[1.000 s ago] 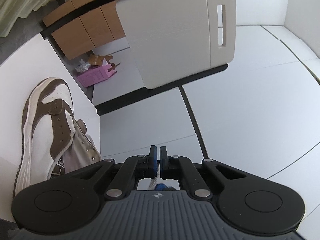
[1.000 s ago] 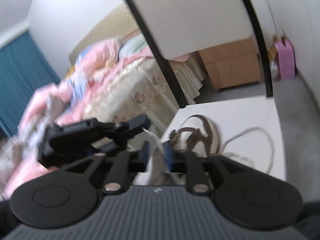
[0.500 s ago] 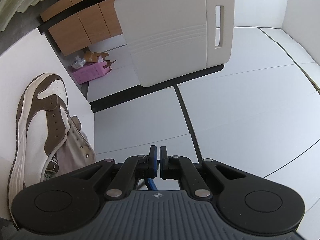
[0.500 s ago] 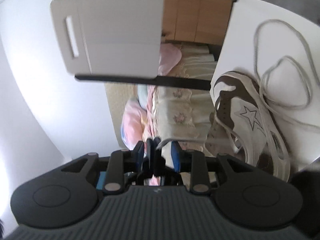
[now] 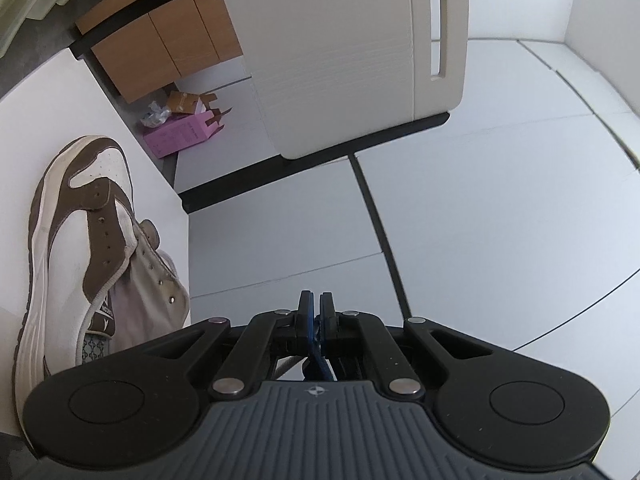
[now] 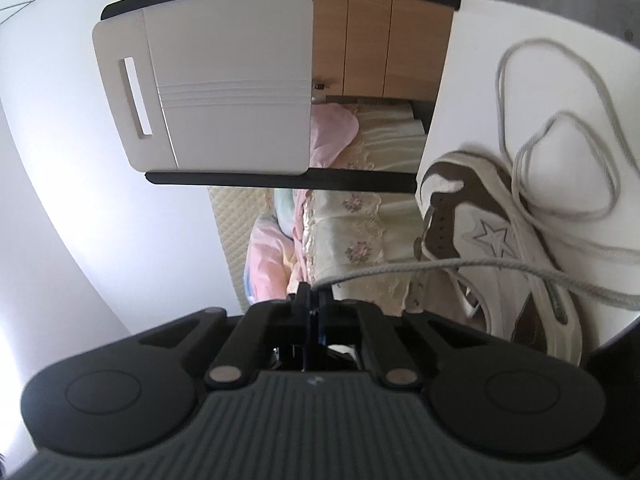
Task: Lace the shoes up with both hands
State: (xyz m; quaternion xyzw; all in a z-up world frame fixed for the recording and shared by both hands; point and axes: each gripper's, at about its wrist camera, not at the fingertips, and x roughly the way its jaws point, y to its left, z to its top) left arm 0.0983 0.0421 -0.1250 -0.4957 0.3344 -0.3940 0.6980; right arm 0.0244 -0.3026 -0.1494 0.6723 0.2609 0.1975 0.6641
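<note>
Right tool [image 6: 315, 294] level, rolled sideways, pinching lace [image 6: 440, 266].

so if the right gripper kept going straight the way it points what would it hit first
Probably nothing on the table: the right gripper, shut on the grey shoelace, points past the table edge toward the floral bedding. The brown-and-white sneaker lies off to its side. Depth is unclear.

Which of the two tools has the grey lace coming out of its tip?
The right tool: the grey lace runs from its shut tip to the shoe. The left tool shows no lace ahead of its tip.
</note>
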